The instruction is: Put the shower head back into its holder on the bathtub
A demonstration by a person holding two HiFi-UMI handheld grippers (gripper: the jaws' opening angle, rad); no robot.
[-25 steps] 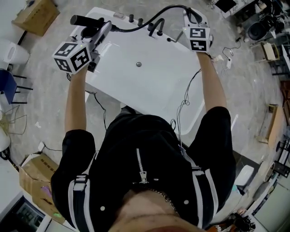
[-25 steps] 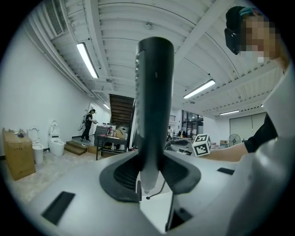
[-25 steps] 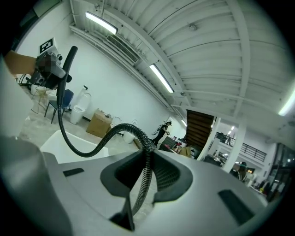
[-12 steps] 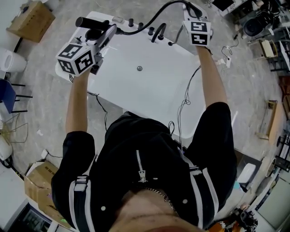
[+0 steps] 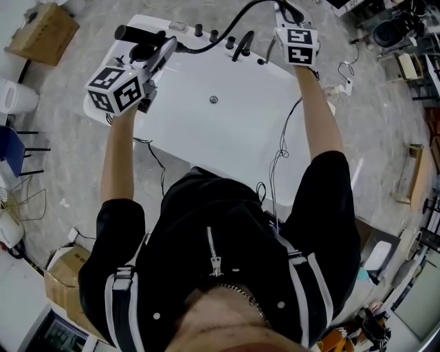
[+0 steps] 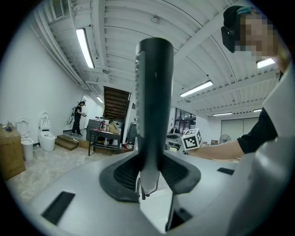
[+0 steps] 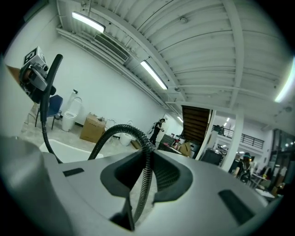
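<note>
Head view: left hand-held gripper (image 5: 162, 48) clamps shower head (image 5: 137, 33) over bathtub (image 5: 227, 130).

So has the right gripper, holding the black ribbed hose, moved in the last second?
Yes. In the head view the right gripper has slid up-picture, away from the round drain of the white bathtub, toward its tap-side rim.
</note>
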